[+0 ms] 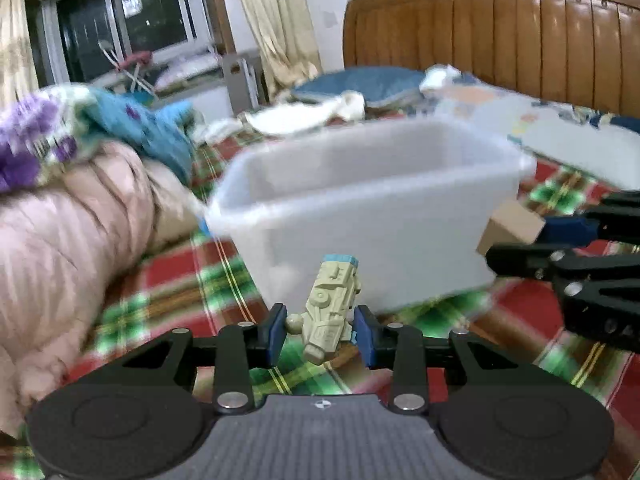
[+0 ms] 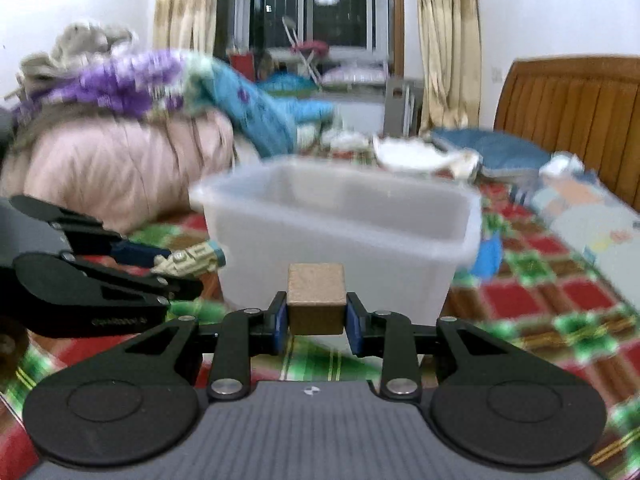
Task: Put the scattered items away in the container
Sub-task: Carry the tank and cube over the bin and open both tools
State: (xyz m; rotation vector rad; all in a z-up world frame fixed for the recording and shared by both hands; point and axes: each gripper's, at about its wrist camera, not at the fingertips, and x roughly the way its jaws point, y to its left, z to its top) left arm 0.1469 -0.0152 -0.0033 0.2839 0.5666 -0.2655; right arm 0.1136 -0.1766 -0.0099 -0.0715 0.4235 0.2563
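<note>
My left gripper (image 1: 320, 334) is shut on a beige toy robot figure (image 1: 330, 308) with a blue top, held just in front of the translucent white plastic bin (image 1: 360, 216). My right gripper (image 2: 316, 320) is shut on a brown cork cube (image 2: 316, 300), held before the same bin (image 2: 340, 240). The right gripper with its cube (image 1: 512, 228) shows at the right of the left wrist view. The left gripper with the toy (image 2: 188, 262) shows at the left of the right wrist view. The bin's inside looks empty from here. Both views are blurred.
The bin stands on a red and green plaid bedspread (image 1: 168, 292). A pink quilt (image 1: 64, 240) with purple and blue bedding on top lies at the left. A wooden headboard (image 1: 500, 32) and blue pillow (image 1: 360, 84) are behind. A blue item (image 2: 490, 258) lies right of the bin.
</note>
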